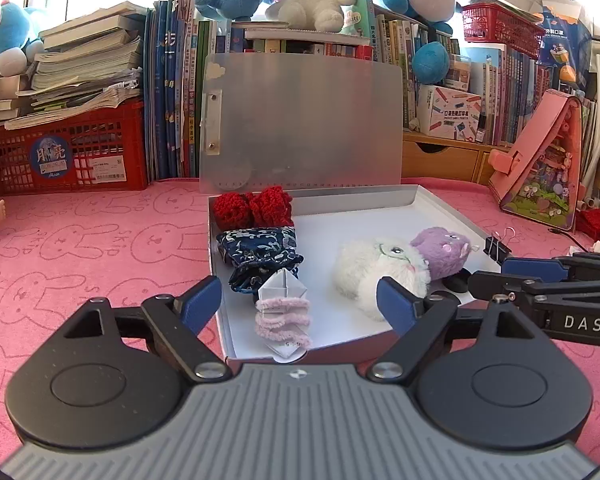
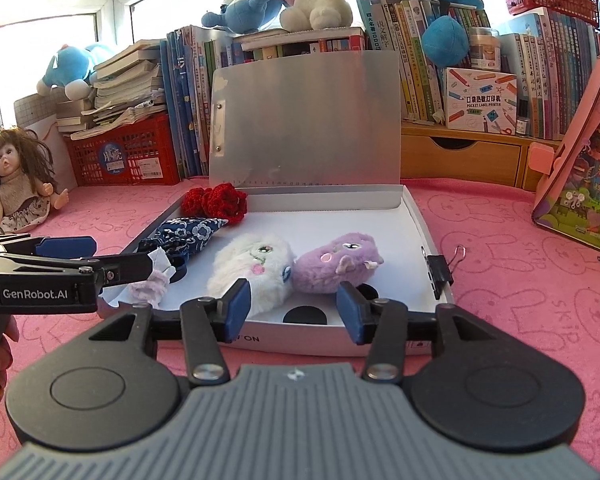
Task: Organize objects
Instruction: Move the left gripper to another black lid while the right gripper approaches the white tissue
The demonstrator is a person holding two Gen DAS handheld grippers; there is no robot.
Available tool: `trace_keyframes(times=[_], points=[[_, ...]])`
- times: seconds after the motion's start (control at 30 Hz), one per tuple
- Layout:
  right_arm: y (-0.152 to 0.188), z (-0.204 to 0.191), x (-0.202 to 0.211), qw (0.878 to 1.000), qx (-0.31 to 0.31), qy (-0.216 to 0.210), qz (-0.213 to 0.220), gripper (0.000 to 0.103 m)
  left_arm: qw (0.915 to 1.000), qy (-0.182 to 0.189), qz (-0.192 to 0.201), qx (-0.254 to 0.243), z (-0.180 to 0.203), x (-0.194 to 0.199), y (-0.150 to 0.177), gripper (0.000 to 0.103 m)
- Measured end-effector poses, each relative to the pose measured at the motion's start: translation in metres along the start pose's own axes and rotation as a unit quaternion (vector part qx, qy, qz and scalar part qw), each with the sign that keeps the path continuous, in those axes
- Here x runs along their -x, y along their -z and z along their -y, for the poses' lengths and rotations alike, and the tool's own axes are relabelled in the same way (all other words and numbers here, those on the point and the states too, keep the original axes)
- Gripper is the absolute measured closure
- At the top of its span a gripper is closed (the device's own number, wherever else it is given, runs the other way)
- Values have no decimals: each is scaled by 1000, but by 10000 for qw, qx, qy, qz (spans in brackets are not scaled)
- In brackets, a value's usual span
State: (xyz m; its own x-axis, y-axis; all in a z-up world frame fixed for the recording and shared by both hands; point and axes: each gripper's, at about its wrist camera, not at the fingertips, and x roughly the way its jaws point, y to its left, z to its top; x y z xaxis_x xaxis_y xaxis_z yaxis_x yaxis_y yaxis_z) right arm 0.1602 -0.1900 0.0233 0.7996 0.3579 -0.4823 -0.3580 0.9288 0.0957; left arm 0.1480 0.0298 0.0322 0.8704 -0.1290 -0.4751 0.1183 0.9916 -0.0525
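Note:
A white box [image 1: 436, 208] [image 2: 416, 216] lies open on the pink cloth, lid upright. Inside are red knitted flowers [image 1: 254, 206] [image 2: 216, 200], a blue patterned pouch [image 1: 260, 254] [image 2: 188, 234], a pink fuzzy strip on folded paper [image 1: 284, 316] [image 2: 150, 284], a white plush [image 1: 376, 268] [image 2: 252, 264] and a purple plush [image 1: 444, 250] [image 2: 336, 264]. My left gripper [image 1: 300, 304] is open and empty at the box's near edge, around the paper. My right gripper [image 2: 294, 308] is open and empty in front of the plushes.
A black binder clip [image 1: 498, 246] [image 2: 440, 272] is clipped on the box's right wall. A doll [image 2: 18, 184] sits far left. A pink toy case [image 1: 540, 164] [image 2: 580, 184] stands right. A red crate [image 1: 72, 152], books and plush toys line the back.

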Motion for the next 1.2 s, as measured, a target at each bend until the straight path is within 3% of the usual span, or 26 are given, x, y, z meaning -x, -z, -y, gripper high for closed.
trace_keyframes(times=[0.33,0.6,1.2], points=[[14,-7,38,9993,38,-343,157,34,9989,387,-203,-180,9,43,28,10],[39,-9,67,9989,113,-444,138,30,9980,495,-364,-168,16,64,48,10],[69,-19,92,9987,250,-441,-15,27,9969,456,-622,-152,19,95,87,9]])
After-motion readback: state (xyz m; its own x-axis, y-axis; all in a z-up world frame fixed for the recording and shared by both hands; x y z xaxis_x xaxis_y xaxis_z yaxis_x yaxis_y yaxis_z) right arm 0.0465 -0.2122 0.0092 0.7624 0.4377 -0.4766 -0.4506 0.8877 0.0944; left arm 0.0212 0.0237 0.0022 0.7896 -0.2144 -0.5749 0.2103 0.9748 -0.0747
